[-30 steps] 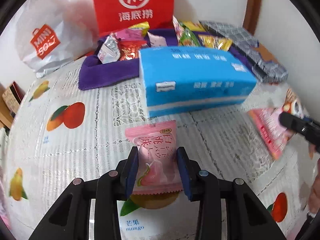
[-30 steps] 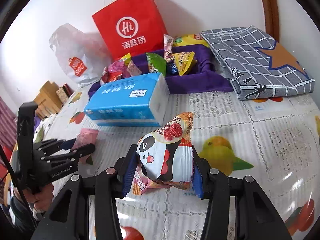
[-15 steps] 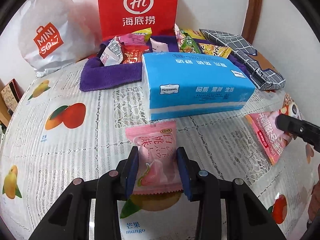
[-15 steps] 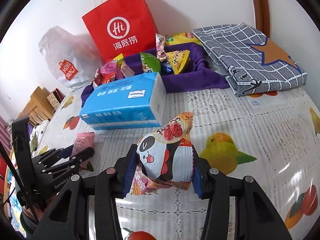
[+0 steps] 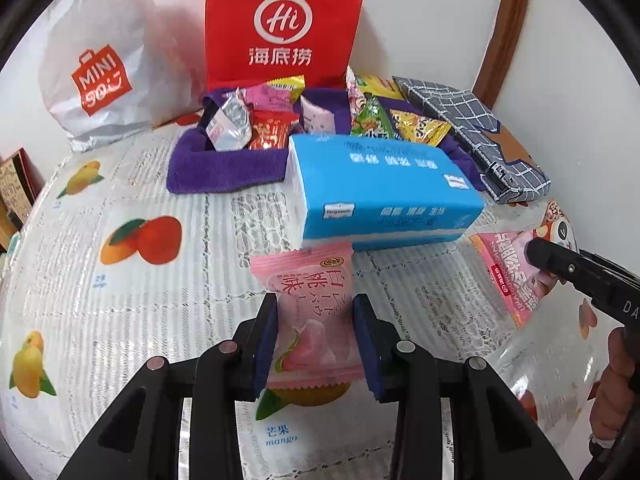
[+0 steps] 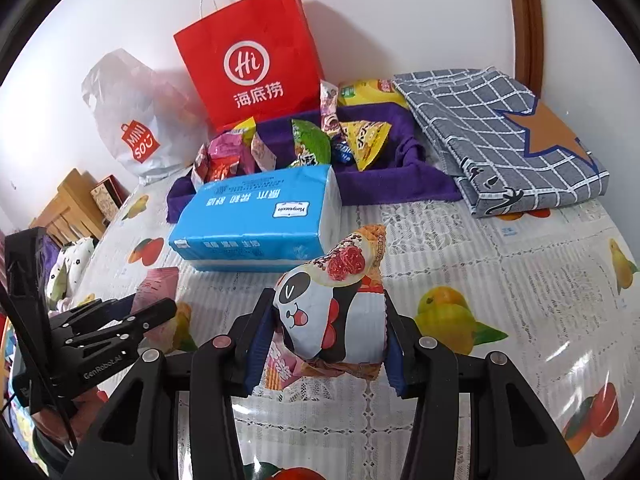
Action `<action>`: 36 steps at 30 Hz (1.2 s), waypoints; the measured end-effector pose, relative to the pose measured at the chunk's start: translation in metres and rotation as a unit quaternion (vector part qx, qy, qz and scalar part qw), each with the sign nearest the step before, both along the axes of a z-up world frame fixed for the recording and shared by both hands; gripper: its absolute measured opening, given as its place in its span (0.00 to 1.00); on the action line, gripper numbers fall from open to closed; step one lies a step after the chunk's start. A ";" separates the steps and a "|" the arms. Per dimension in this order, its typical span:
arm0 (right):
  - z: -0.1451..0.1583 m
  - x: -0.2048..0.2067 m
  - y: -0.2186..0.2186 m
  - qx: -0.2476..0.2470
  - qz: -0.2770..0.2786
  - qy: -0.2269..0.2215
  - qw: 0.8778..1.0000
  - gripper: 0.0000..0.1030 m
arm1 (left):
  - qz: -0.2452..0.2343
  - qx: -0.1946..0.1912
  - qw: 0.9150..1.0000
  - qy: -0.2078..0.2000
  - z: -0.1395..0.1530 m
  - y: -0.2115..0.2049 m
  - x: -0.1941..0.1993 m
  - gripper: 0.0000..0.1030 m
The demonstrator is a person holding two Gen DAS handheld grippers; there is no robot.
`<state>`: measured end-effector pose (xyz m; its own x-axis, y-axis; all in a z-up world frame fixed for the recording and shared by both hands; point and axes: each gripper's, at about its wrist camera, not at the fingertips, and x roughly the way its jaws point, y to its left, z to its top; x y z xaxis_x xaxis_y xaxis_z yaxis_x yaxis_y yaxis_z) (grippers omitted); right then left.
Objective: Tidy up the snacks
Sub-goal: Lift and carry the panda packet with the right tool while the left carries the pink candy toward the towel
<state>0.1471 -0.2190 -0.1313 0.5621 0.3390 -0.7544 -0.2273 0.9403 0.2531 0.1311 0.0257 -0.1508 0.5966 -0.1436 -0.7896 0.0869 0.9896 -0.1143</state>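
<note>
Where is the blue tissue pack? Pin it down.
In the left wrist view, the blue tissue pack lies centre-right on the tablecloth, just before the purple tray.

Blue tissue pack (image 5: 384,188) mid-table; red Haidilao bag (image 5: 282,24) behind it, white Miniso bag (image 5: 100,68) behind-left, checked cloth (image 6: 504,132) right.

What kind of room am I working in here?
Most likely a home, maybe a dining corner. A table under a fruit-print cloth stands against a white wall, with shopping bags, a tissue pack and loose snacks on a purple towel. Wooden furniture stands beside it.
</note>
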 end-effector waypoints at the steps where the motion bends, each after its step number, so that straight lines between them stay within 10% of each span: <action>1: 0.002 -0.001 -0.001 -0.001 -0.001 -0.001 1.000 0.47 | -0.003 0.001 1.000 -0.002 0.003 0.000 -0.001 0.34; 36: 0.073 -0.024 0.012 -0.010 0.012 -0.072 0.997 0.46 | 0.015 0.001 0.998 -0.053 0.090 0.007 -0.007 0.34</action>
